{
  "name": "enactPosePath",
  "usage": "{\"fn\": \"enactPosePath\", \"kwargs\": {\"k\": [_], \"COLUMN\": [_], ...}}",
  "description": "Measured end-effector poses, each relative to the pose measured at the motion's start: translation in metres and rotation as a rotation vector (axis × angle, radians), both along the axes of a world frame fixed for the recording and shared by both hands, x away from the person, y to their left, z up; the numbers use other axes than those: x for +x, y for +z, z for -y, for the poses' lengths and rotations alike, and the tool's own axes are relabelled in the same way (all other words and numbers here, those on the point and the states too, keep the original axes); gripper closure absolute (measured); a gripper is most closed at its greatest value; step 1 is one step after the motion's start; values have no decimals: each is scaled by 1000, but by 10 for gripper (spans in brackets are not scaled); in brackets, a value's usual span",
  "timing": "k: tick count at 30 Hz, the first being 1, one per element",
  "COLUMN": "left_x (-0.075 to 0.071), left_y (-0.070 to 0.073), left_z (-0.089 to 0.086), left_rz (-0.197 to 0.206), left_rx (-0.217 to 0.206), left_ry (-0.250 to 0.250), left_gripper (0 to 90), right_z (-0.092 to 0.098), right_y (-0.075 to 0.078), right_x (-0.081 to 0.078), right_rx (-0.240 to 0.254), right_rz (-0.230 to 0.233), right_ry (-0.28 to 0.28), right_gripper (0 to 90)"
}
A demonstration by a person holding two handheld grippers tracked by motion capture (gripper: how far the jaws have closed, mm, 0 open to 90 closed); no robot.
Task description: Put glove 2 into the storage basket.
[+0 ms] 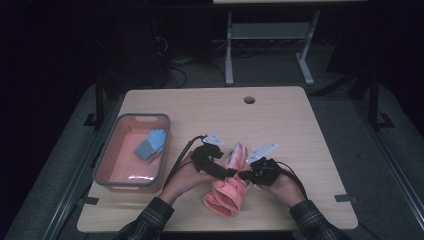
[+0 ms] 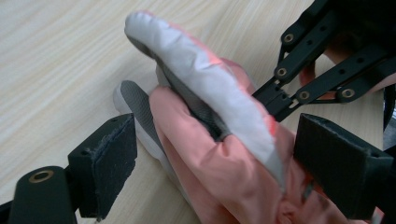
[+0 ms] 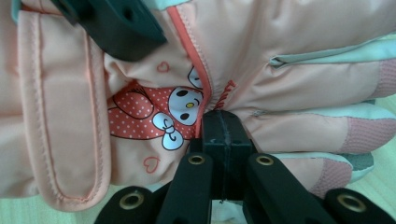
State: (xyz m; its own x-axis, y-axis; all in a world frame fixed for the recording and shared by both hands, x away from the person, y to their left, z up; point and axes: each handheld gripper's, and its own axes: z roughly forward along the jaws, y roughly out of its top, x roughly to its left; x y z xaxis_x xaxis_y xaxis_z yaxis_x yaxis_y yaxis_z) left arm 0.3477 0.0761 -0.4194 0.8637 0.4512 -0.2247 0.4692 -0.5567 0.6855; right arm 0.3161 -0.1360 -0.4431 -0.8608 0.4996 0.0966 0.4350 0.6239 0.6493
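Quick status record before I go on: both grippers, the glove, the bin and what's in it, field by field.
left gripper: open, jaws either side of the pink glove, not closed on it
right gripper: shut, pinching a fold of the glove's fabric by the cartoon print
glove: lying on the wooden table, between both hands, near the front edge
bin: grey-rimmed pink tub at table's left
bin contents: blue folded item; its kind can't be told

Lettering on glove: we make out a few red letters beside the zip on the pink glove, cut off by a fold and unreadable.
Picture on glove: we see a cartoon character print with small hearts, no words.
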Motion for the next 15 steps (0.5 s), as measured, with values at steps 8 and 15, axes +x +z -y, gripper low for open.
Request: {"fn": "enactPosePath", "kwargs": {"k": [8,15], "left_x": [6,9], "left_y": [-20,-37], "left_z": [3,10], "left_rz": [-107,-167], "left_rx": [-37,-11], "left_ry": [-12,-30], "left_gripper": [126,124], "right_z": [0,-1], "right_y": [-1,-3], "right_x": [-1,-1], "right_rx": [-5,-14], "right_rz": [-3,10], "right_ry": [-1,4], "right_gripper": [900,900]}}
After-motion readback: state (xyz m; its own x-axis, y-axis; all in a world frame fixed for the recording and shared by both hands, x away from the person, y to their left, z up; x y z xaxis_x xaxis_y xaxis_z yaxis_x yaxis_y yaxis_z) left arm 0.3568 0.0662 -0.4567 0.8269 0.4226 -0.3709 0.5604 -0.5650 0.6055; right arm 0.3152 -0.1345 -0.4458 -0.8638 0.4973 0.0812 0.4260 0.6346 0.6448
